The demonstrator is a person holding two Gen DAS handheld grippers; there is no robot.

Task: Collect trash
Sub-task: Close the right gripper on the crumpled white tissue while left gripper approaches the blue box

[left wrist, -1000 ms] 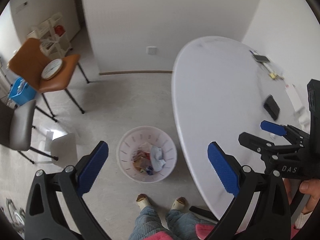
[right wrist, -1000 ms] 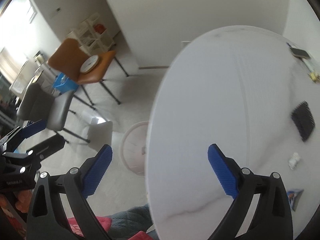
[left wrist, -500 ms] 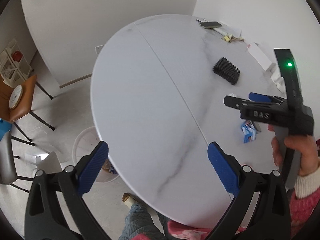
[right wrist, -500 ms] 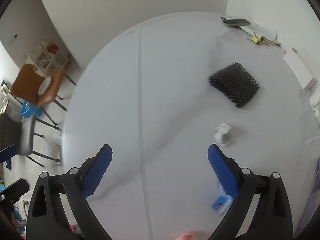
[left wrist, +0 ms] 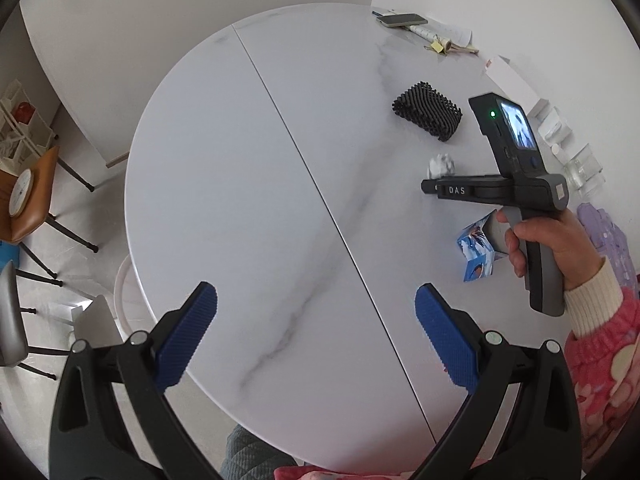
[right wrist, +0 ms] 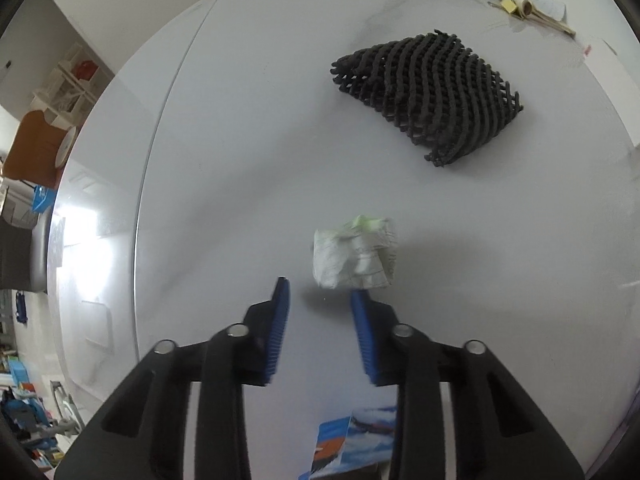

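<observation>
A crumpled white paper ball (right wrist: 354,256) lies on the white marble table (right wrist: 240,140), just past my right gripper's (right wrist: 320,288) fingertips. That gripper's jaws are closing, with a narrow gap and nothing between the pads. A blue printed wrapper (right wrist: 352,440) lies under its body. In the left wrist view the right gripper (left wrist: 428,187) points down beside the paper ball (left wrist: 441,165), held by a hand, and the blue wrapper (left wrist: 478,248) sits near that hand. My left gripper (left wrist: 316,292) hangs open and empty over the table's near edge.
A black mesh sleeve (right wrist: 430,96) lies beyond the paper. A phone (left wrist: 402,20), a rolled paper and small boxes line the far right side. The white bin's rim (left wrist: 120,288) peeks out under the table's left edge; chairs (left wrist: 28,196) stand left.
Both grippers swung from above the floor bin to over the table. My right gripper dropped close to the paper ball and its jaws went from wide to narrow.
</observation>
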